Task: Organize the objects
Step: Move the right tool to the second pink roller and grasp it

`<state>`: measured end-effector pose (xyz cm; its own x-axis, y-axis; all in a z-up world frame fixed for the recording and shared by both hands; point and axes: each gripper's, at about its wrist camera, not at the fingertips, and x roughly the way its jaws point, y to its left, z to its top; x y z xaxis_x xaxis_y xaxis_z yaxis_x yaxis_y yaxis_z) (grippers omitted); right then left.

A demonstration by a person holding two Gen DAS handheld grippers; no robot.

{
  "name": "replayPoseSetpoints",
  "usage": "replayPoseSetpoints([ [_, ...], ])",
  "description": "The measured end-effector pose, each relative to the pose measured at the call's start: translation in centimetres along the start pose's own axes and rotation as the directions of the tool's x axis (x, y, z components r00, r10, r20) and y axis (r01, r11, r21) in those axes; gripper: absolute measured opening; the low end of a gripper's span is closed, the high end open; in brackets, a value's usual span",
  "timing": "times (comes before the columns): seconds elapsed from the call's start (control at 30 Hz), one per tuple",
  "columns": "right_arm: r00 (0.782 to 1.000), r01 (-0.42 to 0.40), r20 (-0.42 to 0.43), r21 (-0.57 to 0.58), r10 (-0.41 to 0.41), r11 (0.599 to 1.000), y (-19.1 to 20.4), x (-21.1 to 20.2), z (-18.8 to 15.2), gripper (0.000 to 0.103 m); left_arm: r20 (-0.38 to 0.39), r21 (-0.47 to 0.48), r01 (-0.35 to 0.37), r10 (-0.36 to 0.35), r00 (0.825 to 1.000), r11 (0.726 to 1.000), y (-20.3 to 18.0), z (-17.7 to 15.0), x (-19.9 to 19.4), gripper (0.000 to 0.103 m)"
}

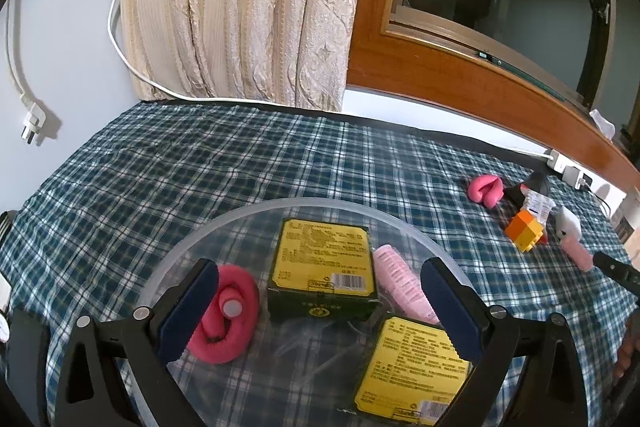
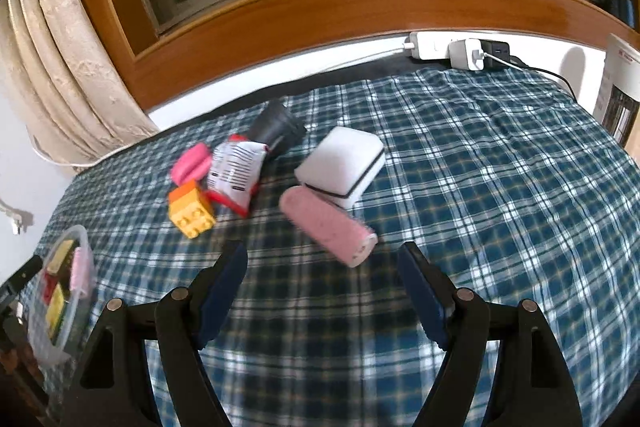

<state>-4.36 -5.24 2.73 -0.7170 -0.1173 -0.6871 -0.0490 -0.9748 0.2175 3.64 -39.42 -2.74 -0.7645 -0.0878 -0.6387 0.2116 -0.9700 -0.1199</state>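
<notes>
My left gripper hangs open over a clear round plastic container. Inside it lie two green boxes with yellow labels, a pink foam curler and a pale pink hair roller. My right gripper is open just short of a pink cloth roll on the plaid cloth. Beyond the roll sit a white sponge, an orange-yellow toy brick, a red-and-white packet, a dark cup and a pink curler.
The table wears a blue plaid cloth. A power strip with chargers lies at the back edge under a wooden window frame. A curtain and a dangling plug hang at the left. The container shows far left.
</notes>
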Motion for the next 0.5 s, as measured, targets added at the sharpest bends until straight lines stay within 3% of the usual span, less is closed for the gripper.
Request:
replayPoseSetpoints([
  [0.27, 0.999, -0.007, -0.042, -0.051, 0.005, 0.999, -0.6, 2.2, 0.9, 0.079, -0.001, 0.039, 0.020, -0.020, 1.000, 0.999, -2.2, 0.0, -0.6, 0.102],
  [0.5, 0.995, -0.052, -0.095, -0.171, 0.036, 0.984, 0.4, 3.8, 1.8, 0.074, -0.017, 0.080, 0.065, -0.064, 0.998, 0.995, -4.7, 0.2, -0.8, 0.102],
])
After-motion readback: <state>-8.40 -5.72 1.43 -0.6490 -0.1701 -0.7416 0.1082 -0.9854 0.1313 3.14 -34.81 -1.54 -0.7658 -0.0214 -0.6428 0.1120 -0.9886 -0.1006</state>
